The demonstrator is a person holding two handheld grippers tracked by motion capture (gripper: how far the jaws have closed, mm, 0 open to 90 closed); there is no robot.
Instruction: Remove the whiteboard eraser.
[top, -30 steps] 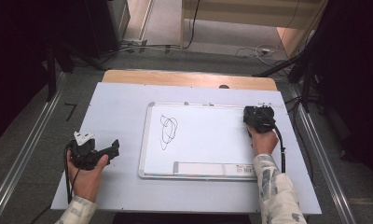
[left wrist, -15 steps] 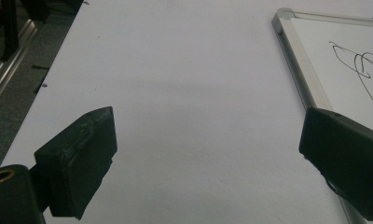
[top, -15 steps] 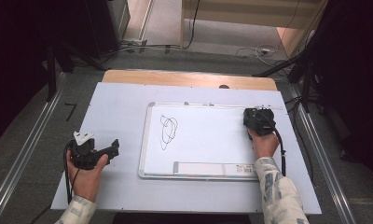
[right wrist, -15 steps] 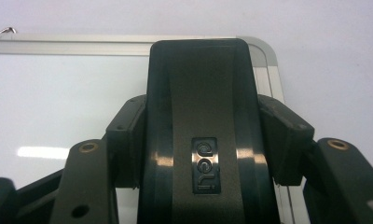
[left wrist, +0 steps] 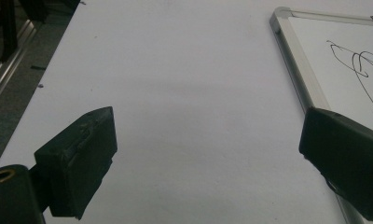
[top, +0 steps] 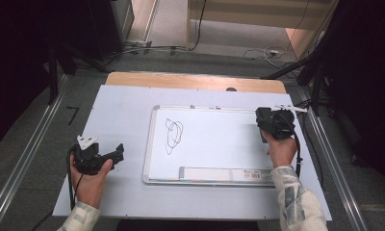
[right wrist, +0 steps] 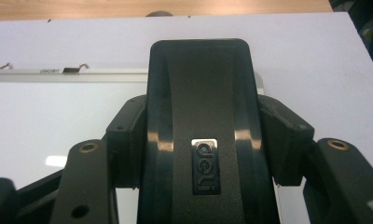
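A white whiteboard [top: 214, 144] with a metal frame lies in the middle of the table, a black scribble [top: 173, 134] on its left part. Over the board's top right corner, my right gripper [top: 273, 123] is shut on a black eraser [right wrist: 198, 79] marked "deli", its jaws pressing both sides. My left gripper [top: 114, 154] rests on the table to the left of the board, open, with nothing between its fingers [left wrist: 77, 168]. The left gripper view has the board's left frame [left wrist: 292, 56] and part of the scribble [left wrist: 362, 65].
A white sheet [top: 123, 110] covers the table, and a wooden edge [top: 195, 81] shows at the far side. A label strip [top: 219, 173] runs along the board's near edge. Metal rails [top: 32, 154] flank the table; cables [top: 258, 52] lie on the floor beyond.
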